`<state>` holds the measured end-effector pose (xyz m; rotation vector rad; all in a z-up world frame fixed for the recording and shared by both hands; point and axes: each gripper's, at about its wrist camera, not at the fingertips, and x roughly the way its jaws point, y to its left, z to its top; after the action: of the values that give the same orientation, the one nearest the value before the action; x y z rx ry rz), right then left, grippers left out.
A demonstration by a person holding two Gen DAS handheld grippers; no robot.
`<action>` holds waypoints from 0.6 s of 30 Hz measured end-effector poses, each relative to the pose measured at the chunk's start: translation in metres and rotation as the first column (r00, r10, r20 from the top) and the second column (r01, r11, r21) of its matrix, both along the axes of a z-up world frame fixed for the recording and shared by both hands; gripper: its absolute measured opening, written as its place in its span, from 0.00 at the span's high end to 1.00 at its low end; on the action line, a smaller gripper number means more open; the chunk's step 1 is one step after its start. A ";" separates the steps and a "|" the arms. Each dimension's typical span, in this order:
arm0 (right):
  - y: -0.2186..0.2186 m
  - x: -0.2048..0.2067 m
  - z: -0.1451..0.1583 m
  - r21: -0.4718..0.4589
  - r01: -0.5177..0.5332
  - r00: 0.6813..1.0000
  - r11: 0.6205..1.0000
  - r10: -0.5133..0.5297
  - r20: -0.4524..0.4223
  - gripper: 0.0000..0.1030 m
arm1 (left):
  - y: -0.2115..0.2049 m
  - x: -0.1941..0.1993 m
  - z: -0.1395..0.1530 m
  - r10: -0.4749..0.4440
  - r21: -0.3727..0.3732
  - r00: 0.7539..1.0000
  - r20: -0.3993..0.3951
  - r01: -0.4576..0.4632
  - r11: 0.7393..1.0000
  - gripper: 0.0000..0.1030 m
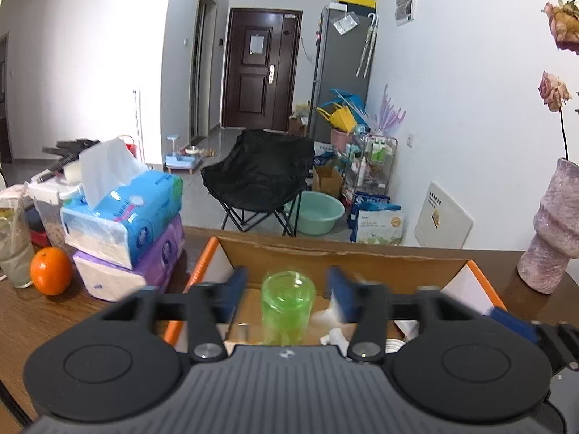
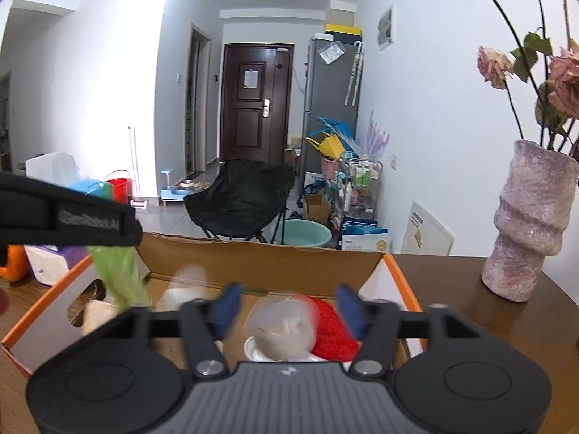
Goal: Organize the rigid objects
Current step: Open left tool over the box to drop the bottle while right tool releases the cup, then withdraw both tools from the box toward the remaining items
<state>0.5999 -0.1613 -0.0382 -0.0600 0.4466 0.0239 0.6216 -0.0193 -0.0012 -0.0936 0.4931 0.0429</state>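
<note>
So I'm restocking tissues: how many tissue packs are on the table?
2, stacked at the table's left end beside the orange: a blue soft pack with a white tissue pulled up on top of a purple soft pack. Others may be hidden behind them.

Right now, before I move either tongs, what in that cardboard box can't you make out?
- Translucent green plastic cup: motion-blurred in both views, base hidden by the left tongs body.
- White items beside the red object: blurred, unidentifiable, between the open right tongs.
- Orange-edged cardboard box floor: near half hidden by tong bodies.
</note>
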 end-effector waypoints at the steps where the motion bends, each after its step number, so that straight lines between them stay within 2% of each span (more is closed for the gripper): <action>1: -0.001 -0.001 0.000 -0.001 0.006 1.000 1.000 -0.006 0.004 0.20 | 0.001 -0.002 0.001 0.016 0.011 1.000 0.013 -0.016 1.000 0.13; 4: -0.001 -0.004 0.002 -0.006 0.019 1.000 1.000 -0.019 0.017 0.10 | 0.005 -0.004 0.003 0.032 0.020 0.999 0.021 -0.032 0.999 0.01; 7: -0.002 -0.006 0.003 -0.009 0.014 1.000 1.000 -0.014 0.019 0.01 | 0.009 -0.003 0.003 0.040 0.018 0.999 0.015 -0.040 0.999 0.00; 18: -0.003 -0.007 0.004 -0.012 0.012 1.000 1.000 -0.011 0.022 0.00 | 0.009 -0.001 -0.001 0.051 0.040 0.999 -0.006 -0.051 0.998 0.00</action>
<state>0.5931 -0.1644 -0.0339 -0.0700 0.4250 0.0091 0.6205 -0.0107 -0.0023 -0.0666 0.4965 0.1029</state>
